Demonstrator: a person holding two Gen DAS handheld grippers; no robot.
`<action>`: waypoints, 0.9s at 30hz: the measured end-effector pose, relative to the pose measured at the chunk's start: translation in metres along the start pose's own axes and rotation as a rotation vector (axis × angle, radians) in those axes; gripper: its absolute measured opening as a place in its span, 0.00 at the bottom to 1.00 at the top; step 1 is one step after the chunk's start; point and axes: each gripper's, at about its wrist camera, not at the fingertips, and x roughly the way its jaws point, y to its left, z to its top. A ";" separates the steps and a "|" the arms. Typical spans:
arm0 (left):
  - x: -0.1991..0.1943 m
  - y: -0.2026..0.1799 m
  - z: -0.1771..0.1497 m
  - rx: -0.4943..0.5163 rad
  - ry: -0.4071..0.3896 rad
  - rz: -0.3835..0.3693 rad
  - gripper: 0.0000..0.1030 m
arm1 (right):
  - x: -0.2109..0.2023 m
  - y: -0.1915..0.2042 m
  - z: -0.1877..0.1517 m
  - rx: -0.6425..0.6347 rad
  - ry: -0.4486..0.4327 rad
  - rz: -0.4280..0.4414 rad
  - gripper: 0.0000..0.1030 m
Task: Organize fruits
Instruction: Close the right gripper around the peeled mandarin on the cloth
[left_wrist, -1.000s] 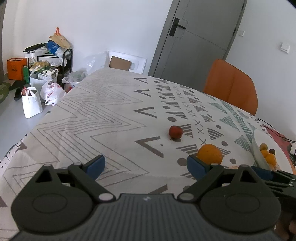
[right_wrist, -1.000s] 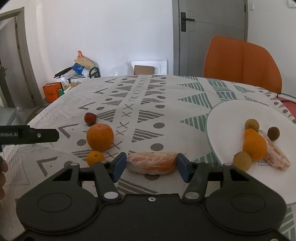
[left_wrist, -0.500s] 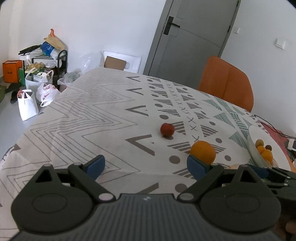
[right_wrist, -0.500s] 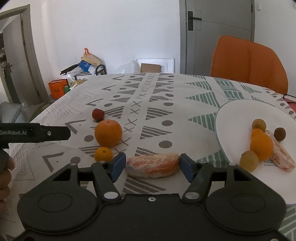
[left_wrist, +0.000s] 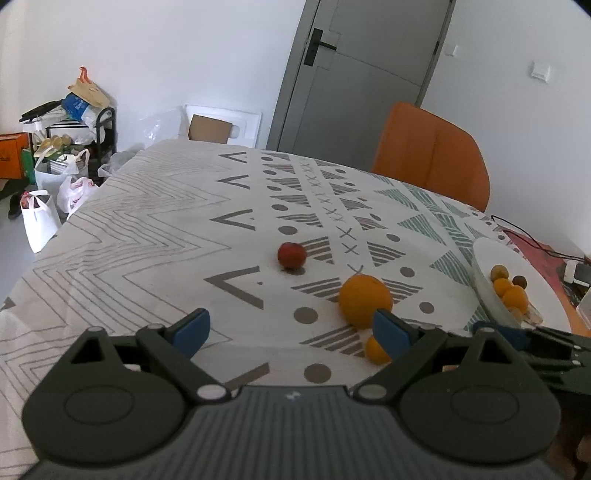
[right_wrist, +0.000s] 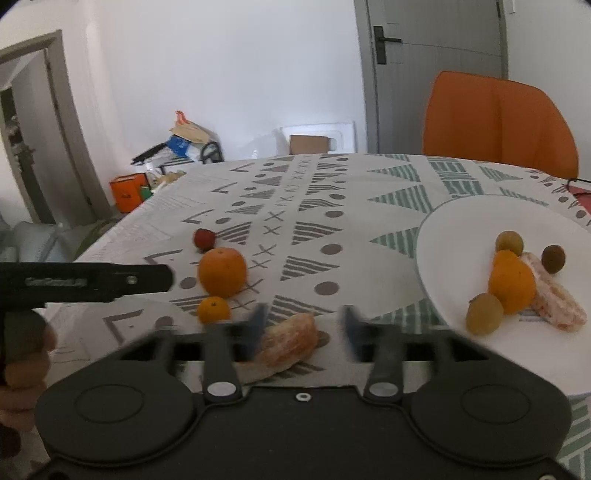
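Observation:
My right gripper (right_wrist: 303, 325) is open, its blurred fingers astride a peeled pomelo segment (right_wrist: 288, 341) that lies tilted on the tablecloth, nearer the left finger. A big orange (right_wrist: 221, 271), a small mandarin (right_wrist: 213, 310) and a small red fruit (right_wrist: 204, 239) lie to the left. The white plate (right_wrist: 454, 236) on the right holds an orange (right_wrist: 511, 282), another pomelo segment (right_wrist: 554, 302) and three small round fruits. My left gripper (left_wrist: 291, 328) is open and empty above the cloth, with the big orange (left_wrist: 364, 301) and the mandarin (left_wrist: 375, 350) by its right finger and the red fruit (left_wrist: 291, 255) beyond.
An orange chair (right_wrist: 498, 122) stands at the table's far side before a grey door (left_wrist: 362, 74). Bags and a cluttered rack (left_wrist: 62, 147) sit on the floor at the left. The left gripper's side (right_wrist: 92, 282) shows in the right wrist view.
The right gripper's fingers have come apart from the pomelo segment, which now lies tilted on the cloth. The left gripper has drawn back, and the mandarin has come into its view.

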 end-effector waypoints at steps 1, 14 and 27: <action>0.000 0.000 0.000 0.002 0.000 0.002 0.91 | 0.000 0.003 0.000 -0.015 0.001 0.004 0.66; -0.003 0.013 -0.002 -0.020 0.000 0.040 0.91 | 0.002 0.012 -0.013 -0.104 0.066 0.060 0.67; -0.001 0.017 -0.004 -0.036 0.003 0.034 0.91 | 0.006 0.016 -0.016 -0.196 0.061 0.042 0.67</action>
